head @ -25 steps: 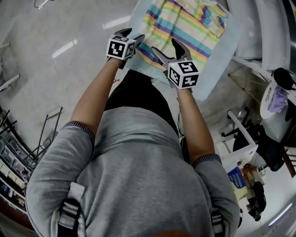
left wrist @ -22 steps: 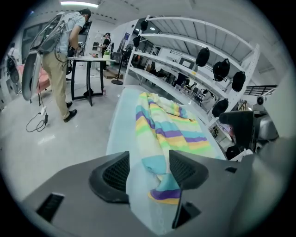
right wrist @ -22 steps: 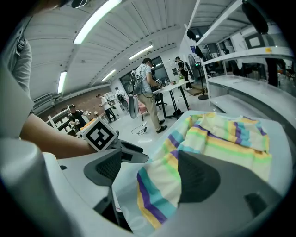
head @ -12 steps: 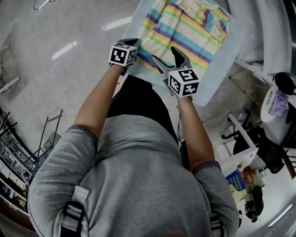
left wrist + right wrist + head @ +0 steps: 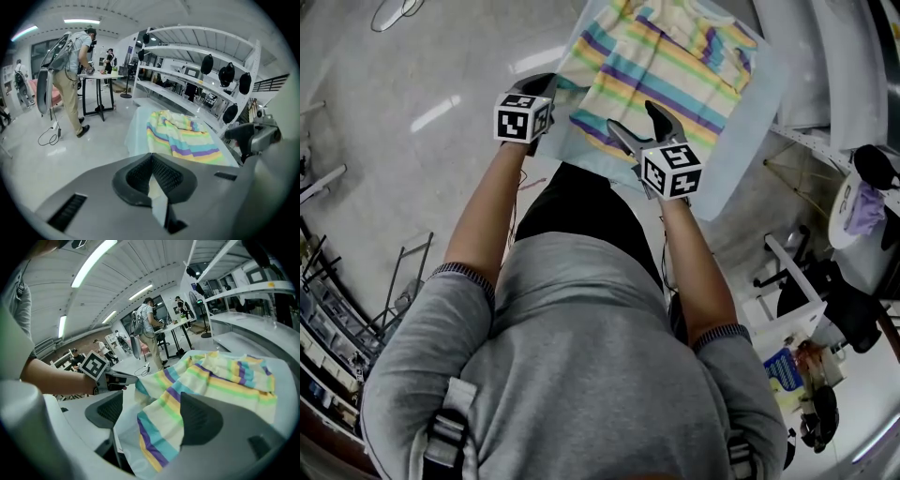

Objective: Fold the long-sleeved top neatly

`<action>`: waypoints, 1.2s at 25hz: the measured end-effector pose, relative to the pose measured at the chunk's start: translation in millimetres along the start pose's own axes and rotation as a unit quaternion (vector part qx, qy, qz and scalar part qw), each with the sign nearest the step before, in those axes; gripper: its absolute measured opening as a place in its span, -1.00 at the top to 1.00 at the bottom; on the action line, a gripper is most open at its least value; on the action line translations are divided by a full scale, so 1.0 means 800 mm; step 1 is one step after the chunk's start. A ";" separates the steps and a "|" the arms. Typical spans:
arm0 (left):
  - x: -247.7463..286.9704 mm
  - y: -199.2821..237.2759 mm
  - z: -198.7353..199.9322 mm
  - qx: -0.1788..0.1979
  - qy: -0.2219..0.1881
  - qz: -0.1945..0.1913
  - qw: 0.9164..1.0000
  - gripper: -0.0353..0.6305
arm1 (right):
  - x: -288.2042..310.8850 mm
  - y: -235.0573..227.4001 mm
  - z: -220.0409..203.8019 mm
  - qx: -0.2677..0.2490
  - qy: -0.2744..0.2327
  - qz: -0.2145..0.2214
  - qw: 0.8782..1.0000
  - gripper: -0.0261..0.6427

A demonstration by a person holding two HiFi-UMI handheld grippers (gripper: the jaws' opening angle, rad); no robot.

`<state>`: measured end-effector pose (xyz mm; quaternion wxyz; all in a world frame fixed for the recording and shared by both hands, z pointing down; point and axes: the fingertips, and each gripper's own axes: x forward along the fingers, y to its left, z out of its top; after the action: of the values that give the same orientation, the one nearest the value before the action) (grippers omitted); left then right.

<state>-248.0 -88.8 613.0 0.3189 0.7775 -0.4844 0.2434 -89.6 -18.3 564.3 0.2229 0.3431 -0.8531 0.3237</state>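
We count two grippers and one garment. L gripper (image 5: 151, 157): its jaws have just been closing and now meet tight, w/ a pale sliver of the striped top (image 5: 666, 66) pinched between the ribbed black pads (image 5: 168, 176). It has the cloth's near-left edge. R gripper (image 5: 154, 416): jaws stand wide apart, not pressing on anything, w/ the striped top's hem lying just under and between them. The rest of the garment spreads ahead of both grippers. It's soft and rumpled, in bands of cream, yellow, green, teal and purple, on one table (image 5: 741, 141) w/ a smooth pale cover. We see two marker cubes, one per gripper, L (image 5: 523, 117) and R (image 5: 672, 171), white faces w/ black square patterns. The gripper bodies look like matte grey plastic.
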 end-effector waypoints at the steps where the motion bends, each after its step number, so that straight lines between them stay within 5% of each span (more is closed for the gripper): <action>1: -0.004 0.007 0.011 -0.002 -0.008 0.005 1.000 0.84 | -0.001 -0.002 0.003 0.000 -0.001 -0.001 1.000 -0.27; 17: -0.040 0.100 0.181 0.014 -0.084 0.073 0.994 0.84 | -0.015 -0.034 0.090 -0.012 -0.030 -0.022 0.999 -0.27; 30: -0.013 0.119 0.299 0.037 -0.103 0.066 0.992 0.84 | -0.028 -0.087 0.174 -0.009 -0.057 -0.065 0.996 -0.27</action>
<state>-322.3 -288.7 468.0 0.2220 0.7759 -0.5556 0.2001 -46.0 -145.1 482.4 0.1978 0.4138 -0.8432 0.2804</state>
